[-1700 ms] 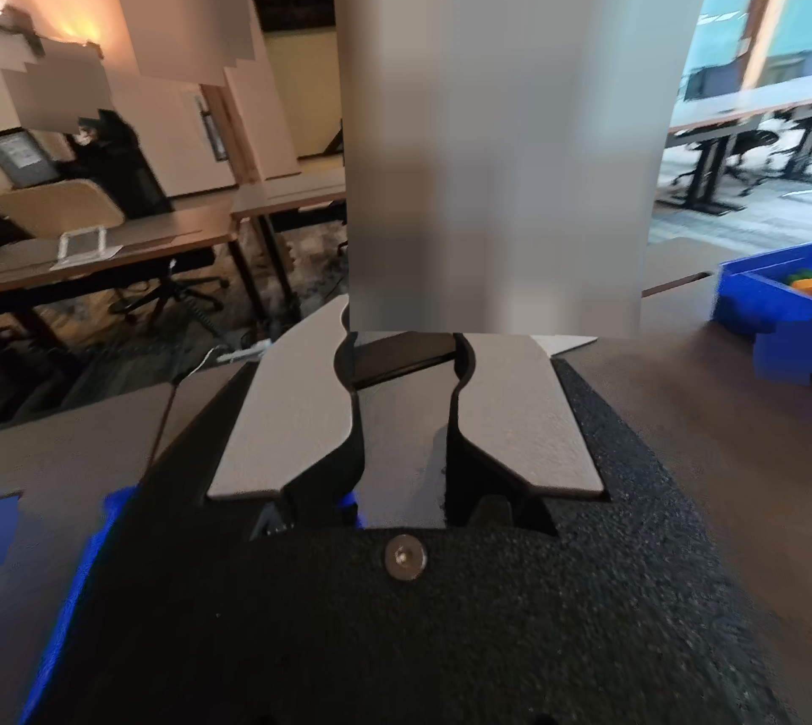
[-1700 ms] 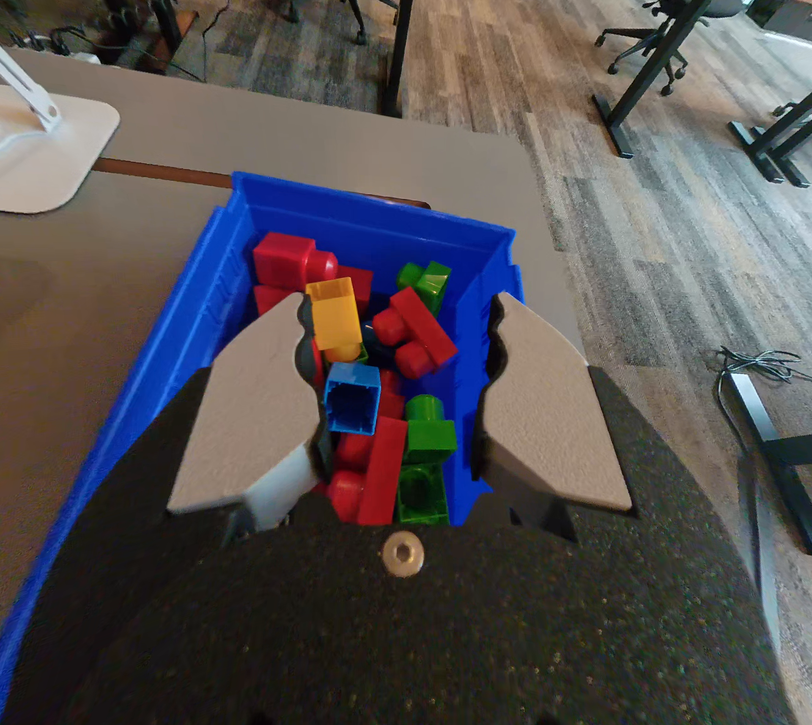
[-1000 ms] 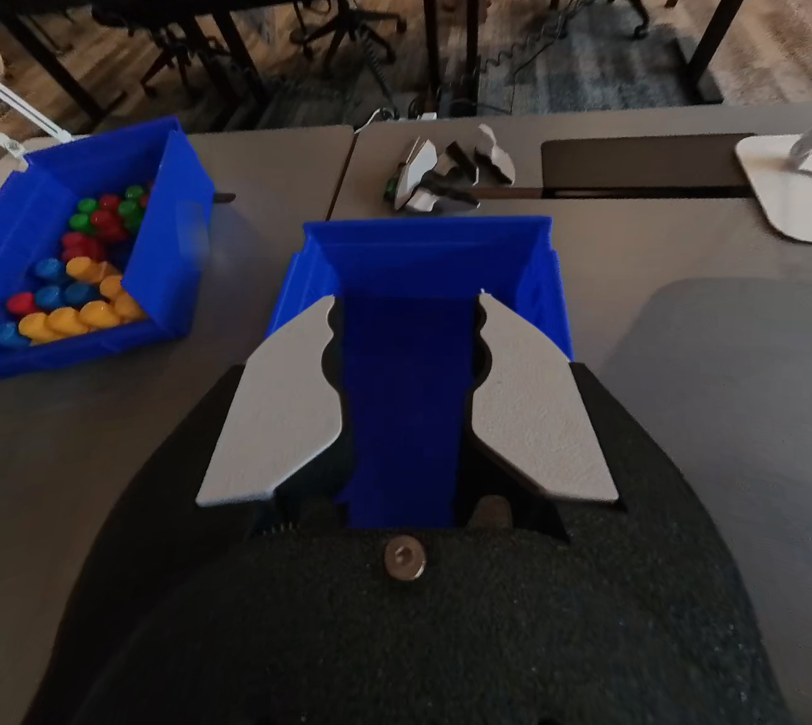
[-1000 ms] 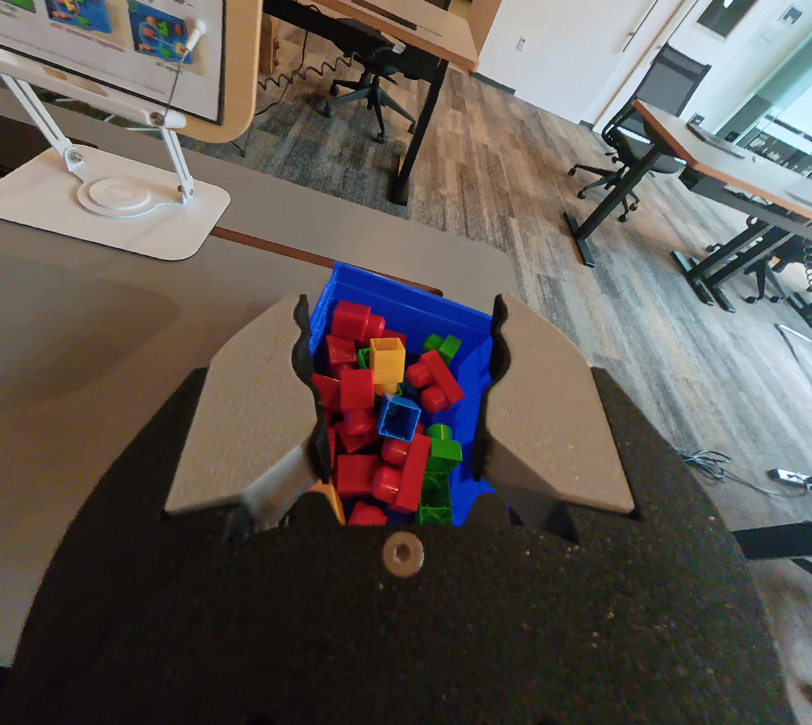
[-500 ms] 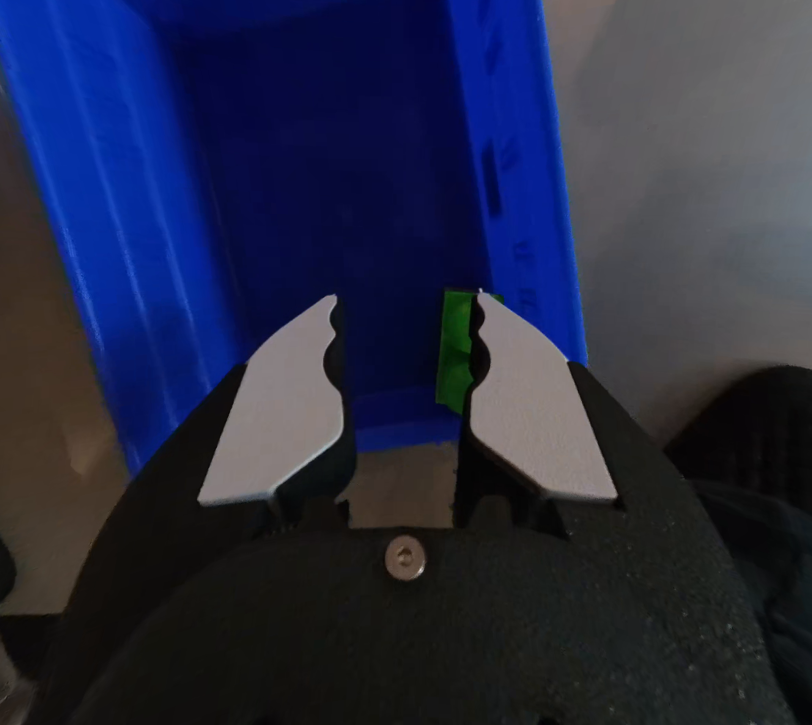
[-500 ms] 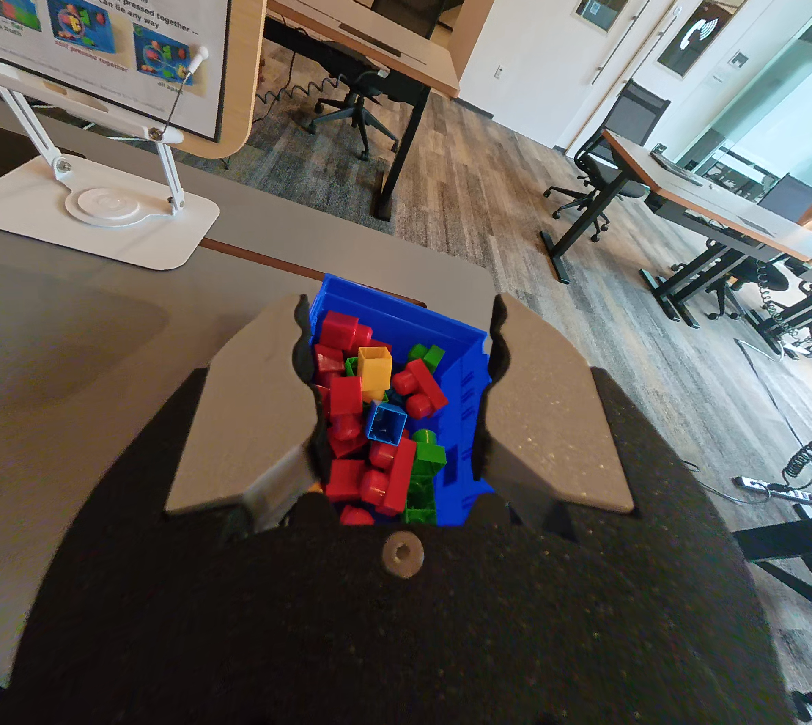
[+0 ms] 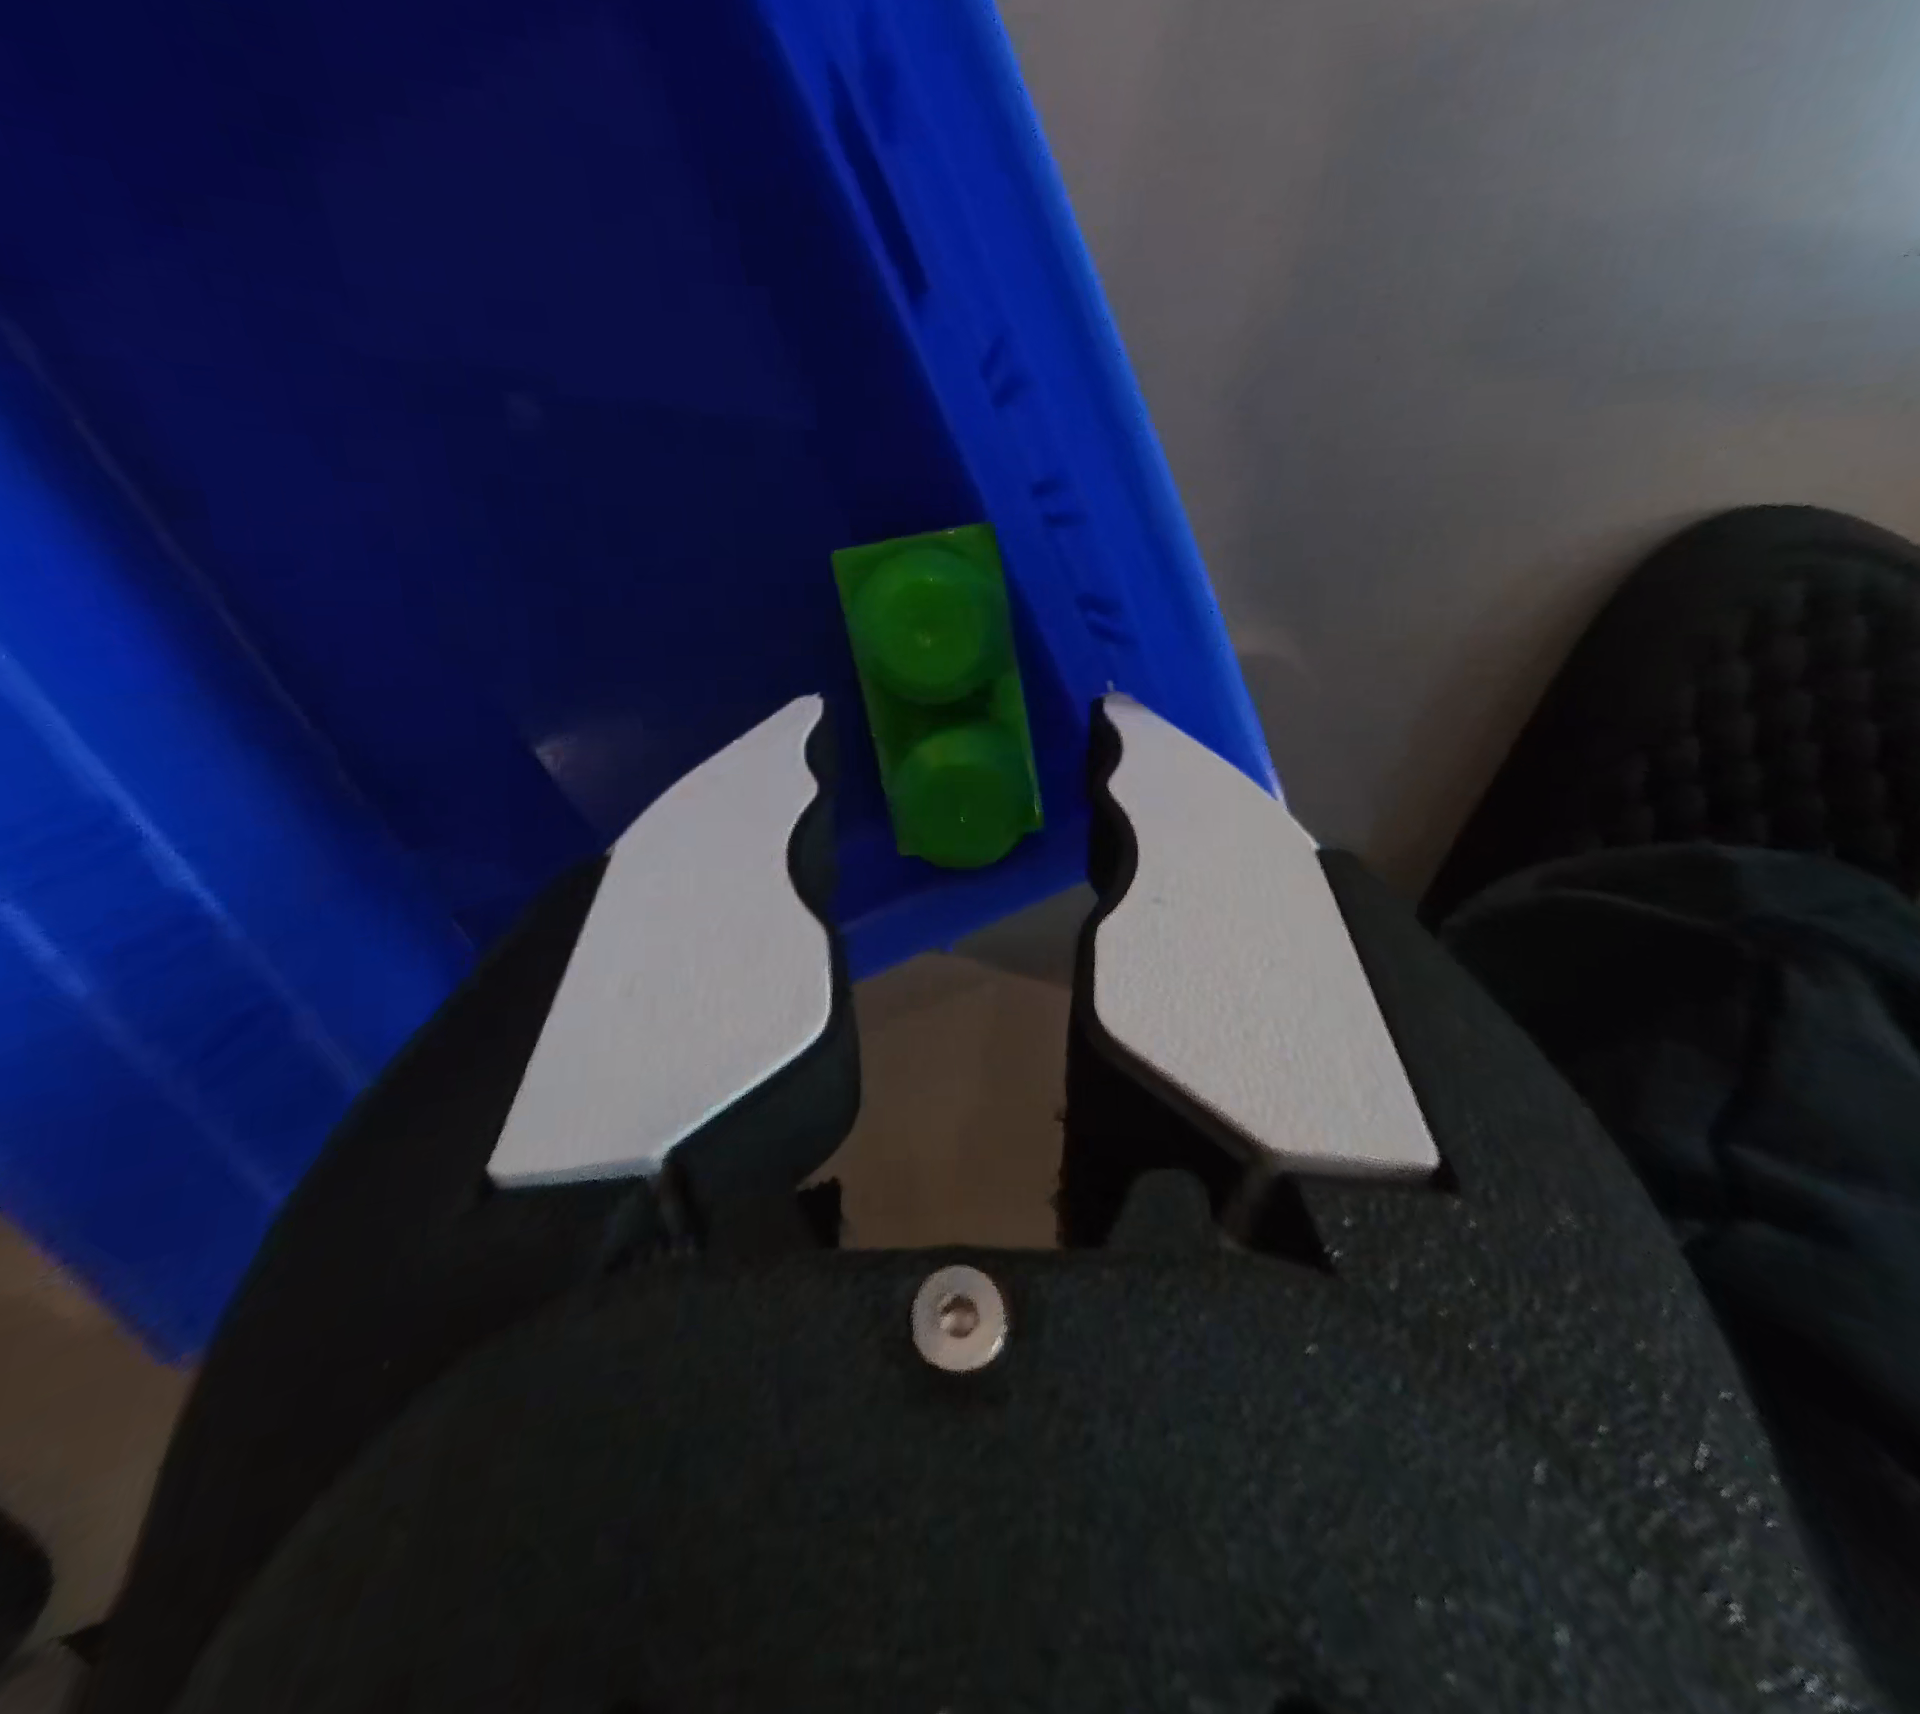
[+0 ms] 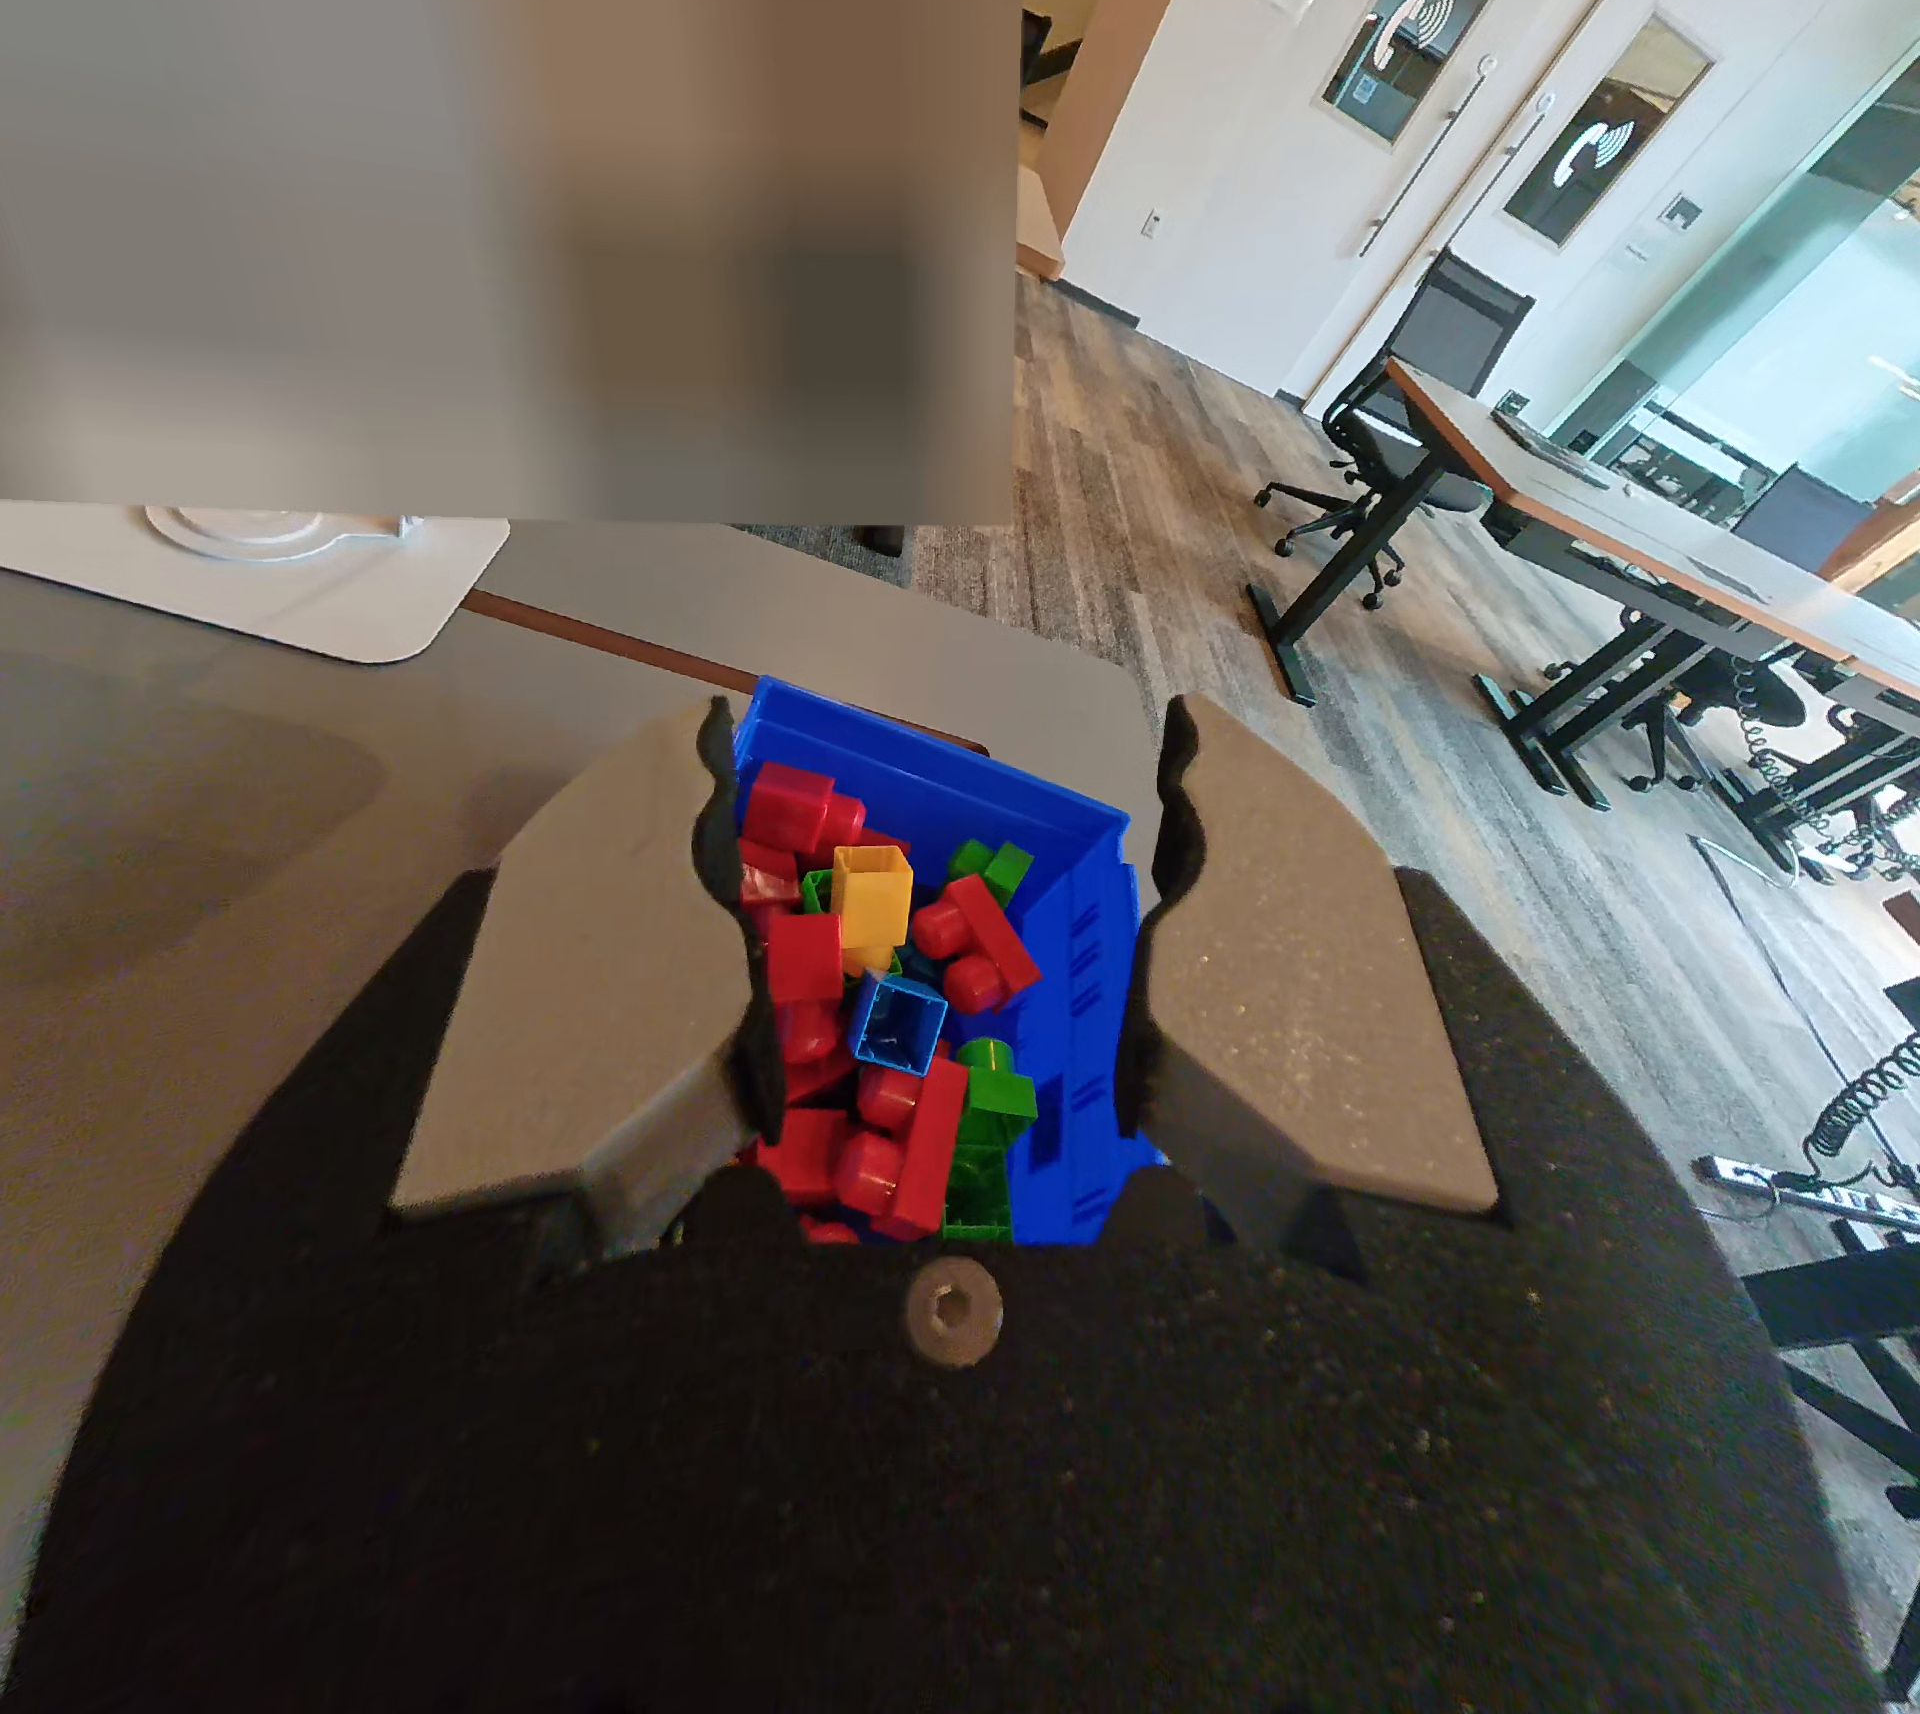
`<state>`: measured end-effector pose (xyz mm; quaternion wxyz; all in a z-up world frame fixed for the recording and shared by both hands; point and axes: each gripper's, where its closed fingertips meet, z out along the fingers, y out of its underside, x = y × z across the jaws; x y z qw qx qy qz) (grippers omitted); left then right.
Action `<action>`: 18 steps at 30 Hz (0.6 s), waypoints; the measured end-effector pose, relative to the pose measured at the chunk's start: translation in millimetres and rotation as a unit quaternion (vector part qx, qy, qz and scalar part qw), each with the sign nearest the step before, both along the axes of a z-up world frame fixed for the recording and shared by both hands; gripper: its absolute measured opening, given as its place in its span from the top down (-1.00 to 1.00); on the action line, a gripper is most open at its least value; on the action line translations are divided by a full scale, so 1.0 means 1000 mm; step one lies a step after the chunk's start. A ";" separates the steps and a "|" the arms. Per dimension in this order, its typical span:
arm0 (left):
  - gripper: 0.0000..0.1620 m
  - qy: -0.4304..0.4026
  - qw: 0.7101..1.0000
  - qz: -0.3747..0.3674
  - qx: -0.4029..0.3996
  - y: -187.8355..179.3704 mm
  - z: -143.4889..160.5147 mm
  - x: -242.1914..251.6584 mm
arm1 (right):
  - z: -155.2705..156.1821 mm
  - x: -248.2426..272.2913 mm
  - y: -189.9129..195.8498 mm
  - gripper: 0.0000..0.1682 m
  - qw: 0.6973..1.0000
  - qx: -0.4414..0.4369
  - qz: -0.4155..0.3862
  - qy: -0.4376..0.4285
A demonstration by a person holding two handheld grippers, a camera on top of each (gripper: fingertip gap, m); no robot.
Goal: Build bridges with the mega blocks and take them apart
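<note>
In the left wrist view a green two-stud block [image 7: 940, 696] lies in the near right corner of an otherwise bare blue bin [image 7: 436, 334]. My left gripper [image 7: 961, 708] is open and hovers above that corner, its fingertips either side of the block's near end, not touching it. In the right wrist view a second blue bin [image 8: 1081, 958] holds several red, green, yellow and blue mega blocks, among them a yellow block [image 8: 871, 897] and a hollow blue block [image 8: 899, 1025]. My right gripper [image 8: 945, 719] is open and empty above that bin.
Both bins stand on a grey table [image 8: 260, 833]. A white stand base [image 8: 281, 584] sits at the table's far left. A person's dark clothing [image 7: 1714, 937] shows at the near right of the left bin. Desks and office chairs [image 8: 1382, 459] stand on the floor beyond. My right fingertips sit around 70 cm from my left ones.
My left gripper has swung from looking across the room down into the blue bin and moved toward its near right corner, bringing the green block into full view. My right gripper rose and tilted up above the block bin.
</note>
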<state>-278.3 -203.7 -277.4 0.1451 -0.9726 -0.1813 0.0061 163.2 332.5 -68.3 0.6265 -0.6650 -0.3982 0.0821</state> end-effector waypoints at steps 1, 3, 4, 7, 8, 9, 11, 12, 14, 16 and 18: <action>0.44 -0.011 1.000 -0.002 -0.006 0.000 -0.005 0.000 | 0.000 0.000 -0.001 0.08 1.000 0.001 0.001 0.000; 0.41 -0.035 0.999 -0.006 -0.009 0.002 -0.015 0.000 | 0.002 -0.001 -0.002 0.08 1.000 0.004 0.003 0.000; 0.41 -0.046 0.999 -0.007 -0.012 0.003 -0.020 -0.001 | 0.003 -0.001 -0.003 0.08 1.000 0.005 0.004 0.000; 0.46 -0.069 0.997 -0.011 -0.023 0.002 -0.034 -0.004 | 0.004 -0.003 -0.006 0.08 1.000 0.010 0.009 0.000; 0.50 -0.080 0.997 -0.013 -0.022 0.003 -0.038 -0.004 | 0.005 -0.003 -0.007 0.08 1.000 0.011 0.010 0.000; 0.51 -0.087 0.996 -0.006 -0.015 0.005 -0.039 -0.006 | 0.005 -0.003 -0.007 0.08 1.000 0.012 0.010 0.000; 0.51 -0.077 0.997 0.030 -0.007 0.004 -0.037 -0.016 | 0.005 -0.004 -0.008 0.08 1.000 0.013 0.012 -0.002; 0.51 -0.060 0.997 0.040 -0.005 0.002 -0.035 -0.022 | 0.005 -0.005 -0.008 0.08 1.000 0.013 0.014 -0.002; 0.51 0.007 0.998 0.054 0.026 0.003 -0.021 -0.041 | 0.006 -0.008 -0.009 0.08 1.000 0.012 0.022 0.000; 0.51 0.082 0.990 0.070 0.086 0.010 0.005 -0.060 | 0.006 -0.012 -0.011 0.08 0.999 0.012 0.032 0.002; 0.51 0.164 0.970 0.072 0.163 0.024 0.041 -0.075 | 0.006 -0.018 -0.014 0.08 0.999 0.013 0.043 0.002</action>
